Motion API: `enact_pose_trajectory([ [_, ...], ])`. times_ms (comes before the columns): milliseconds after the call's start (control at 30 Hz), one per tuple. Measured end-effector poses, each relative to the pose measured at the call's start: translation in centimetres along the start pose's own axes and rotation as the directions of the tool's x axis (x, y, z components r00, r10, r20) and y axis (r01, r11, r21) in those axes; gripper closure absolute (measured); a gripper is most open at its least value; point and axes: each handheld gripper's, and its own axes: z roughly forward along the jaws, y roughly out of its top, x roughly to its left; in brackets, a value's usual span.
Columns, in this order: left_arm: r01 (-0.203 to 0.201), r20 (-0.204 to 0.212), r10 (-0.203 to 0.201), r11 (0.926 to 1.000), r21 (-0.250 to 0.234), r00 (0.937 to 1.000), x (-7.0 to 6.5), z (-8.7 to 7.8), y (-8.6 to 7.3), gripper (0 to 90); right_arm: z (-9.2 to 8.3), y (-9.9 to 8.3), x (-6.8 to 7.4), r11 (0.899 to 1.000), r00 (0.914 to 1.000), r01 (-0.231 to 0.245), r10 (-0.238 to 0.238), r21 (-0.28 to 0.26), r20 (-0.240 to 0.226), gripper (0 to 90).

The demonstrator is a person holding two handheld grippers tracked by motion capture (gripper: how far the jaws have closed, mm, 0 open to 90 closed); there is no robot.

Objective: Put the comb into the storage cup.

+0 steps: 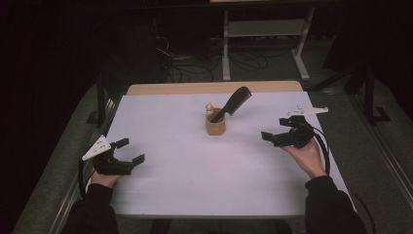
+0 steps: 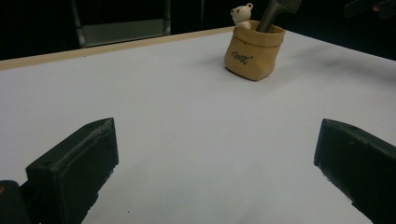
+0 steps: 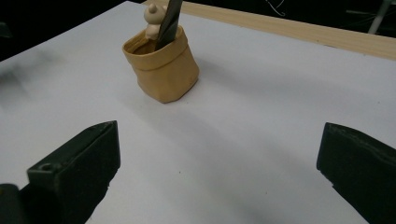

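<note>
**Two open claws and a little bag with a comb**

A small tan bag [image 1: 215, 125] stands upright near the middle of the white table [image 1: 195, 175], a bit toward the far side. A black comb [image 1: 234, 103] sticks out of the bag. It leans up and to the right in the high view. A tiny bear [image 1: 209, 107] peeks over the bag's rim, just beside the comb. In the left gripper view the bag [image 2: 253, 50] has small writing on its front, and the bear [image 2: 242, 14] sits at the back of it next to the comb [image 2: 275, 10].

The left claw [image 1: 132, 150] is near the left edge of the table, well apart from the bag. Its jaws are wide open and hold nothing. The white table shows between them.

The right claw [image 1: 274, 130] is on the right side of the table, nearer to the bag but not touching it. Its jaws are wide open too, with nothing in them. In the right gripper view the bag [image 3: 162, 65] stands ahead of the jaws, a little to the left, with the comb [image 3: 169, 21] rising out of it.

A strip of wood [image 1: 214, 87] shows along the far edge of the table.
</note>
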Motion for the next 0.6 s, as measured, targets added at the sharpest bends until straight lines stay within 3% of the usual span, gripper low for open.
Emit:
enact_pose_trajectory([
  [600,0.005,0.005,-0.005,1.0,-0.002,1.0,0.0,-0.1,0.0,0.0,-2.1,-2.4,0.9,1.0,0.9997,0.02,-0.02,-0.002,0.015,0.0],
])
